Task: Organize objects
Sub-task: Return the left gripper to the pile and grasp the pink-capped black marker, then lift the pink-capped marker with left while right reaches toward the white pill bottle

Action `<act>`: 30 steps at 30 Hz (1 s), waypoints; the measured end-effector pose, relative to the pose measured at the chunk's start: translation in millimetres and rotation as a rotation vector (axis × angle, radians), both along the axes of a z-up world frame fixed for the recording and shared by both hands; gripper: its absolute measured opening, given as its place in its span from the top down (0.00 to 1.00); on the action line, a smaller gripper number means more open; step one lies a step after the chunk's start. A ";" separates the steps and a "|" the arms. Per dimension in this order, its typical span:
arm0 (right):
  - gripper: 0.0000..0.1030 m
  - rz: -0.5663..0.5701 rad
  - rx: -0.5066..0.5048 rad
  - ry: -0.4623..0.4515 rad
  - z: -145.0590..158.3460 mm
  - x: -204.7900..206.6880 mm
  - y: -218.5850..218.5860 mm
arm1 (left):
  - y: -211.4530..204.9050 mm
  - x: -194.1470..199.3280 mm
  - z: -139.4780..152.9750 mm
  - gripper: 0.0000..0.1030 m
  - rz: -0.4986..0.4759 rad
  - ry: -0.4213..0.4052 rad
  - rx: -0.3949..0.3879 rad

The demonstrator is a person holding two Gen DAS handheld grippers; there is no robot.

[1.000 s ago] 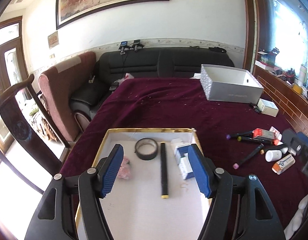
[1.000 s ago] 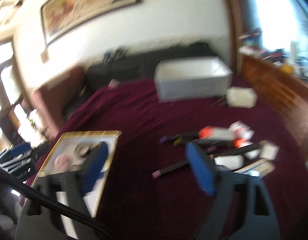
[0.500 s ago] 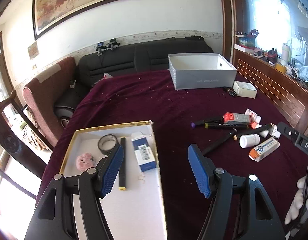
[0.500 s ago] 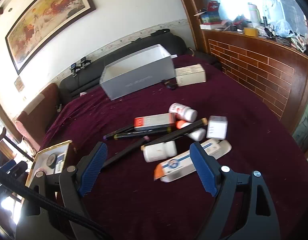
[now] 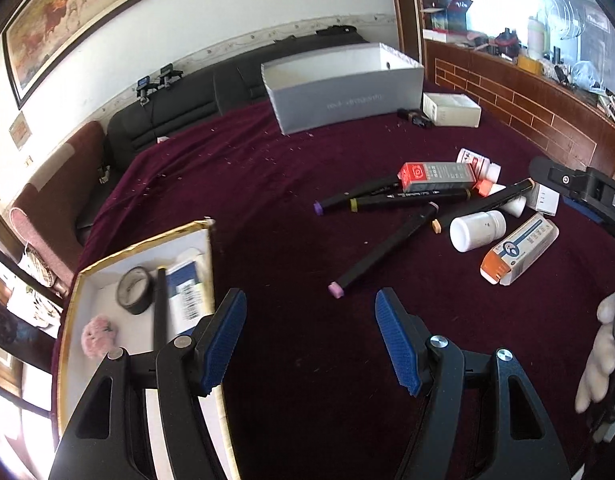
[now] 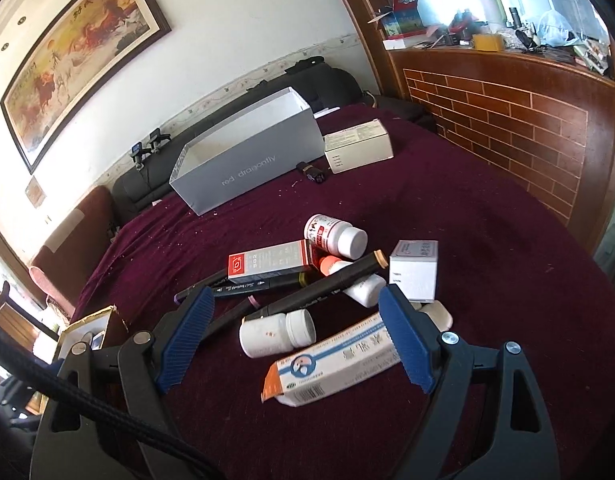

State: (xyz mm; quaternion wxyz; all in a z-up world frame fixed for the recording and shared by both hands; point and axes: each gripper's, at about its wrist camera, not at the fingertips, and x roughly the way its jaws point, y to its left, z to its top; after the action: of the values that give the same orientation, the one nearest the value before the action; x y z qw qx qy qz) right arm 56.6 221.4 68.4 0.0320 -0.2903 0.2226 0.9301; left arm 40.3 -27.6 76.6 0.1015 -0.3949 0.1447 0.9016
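A pile of objects lies on the maroon cloth: black markers (image 5: 381,258), a white pill bottle (image 6: 277,333) (image 5: 476,230), an orange-and-white carton (image 6: 333,364) (image 5: 519,249), a red-and-grey box (image 6: 273,266) (image 5: 437,176). My left gripper (image 5: 309,320) is open and empty, just short of the pink-tipped marker. My right gripper (image 6: 293,330) is open and empty, its jaws either side of the white bottle and the carton. A gold-edged white tray (image 5: 107,264) at the left holds a tape roll (image 5: 134,290), a marker, a blue-white box and a pink puff.
A grey open shoebox (image 6: 247,164) (image 5: 343,94) stands at the back of the table, a white carton (image 6: 357,146) and a small dark object beside it. A small white box (image 6: 413,270) sits right of the pile. A sofa and a brick-patterned wall border the table.
My left gripper has swung right, from over the tray to the markers. My right gripper has moved forward and down over the pile of bottles and cartons. Both stay open.
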 end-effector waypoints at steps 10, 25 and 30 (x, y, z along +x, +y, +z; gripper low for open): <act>0.18 -0.005 -0.062 -0.013 -17.8 -5.7 14.9 | 41.5 -42.3 -30.8 0.41 -0.025 -0.047 -0.042; 0.18 0.015 -0.091 -0.060 -26.9 -11.9 15.5 | 71.9 -54.3 -61.0 0.61 -0.172 -0.115 -0.057; 0.18 0.013 -0.109 -0.066 -28.5 -11.8 17.9 | 68.0 -40.2 -58.2 0.82 -0.202 -0.223 0.042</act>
State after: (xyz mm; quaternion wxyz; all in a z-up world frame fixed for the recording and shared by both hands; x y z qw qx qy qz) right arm 44.8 239.2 39.9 0.0176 -0.3238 0.2699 0.9067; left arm 0.1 40.4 18.4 0.2154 -0.4737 0.1529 0.8402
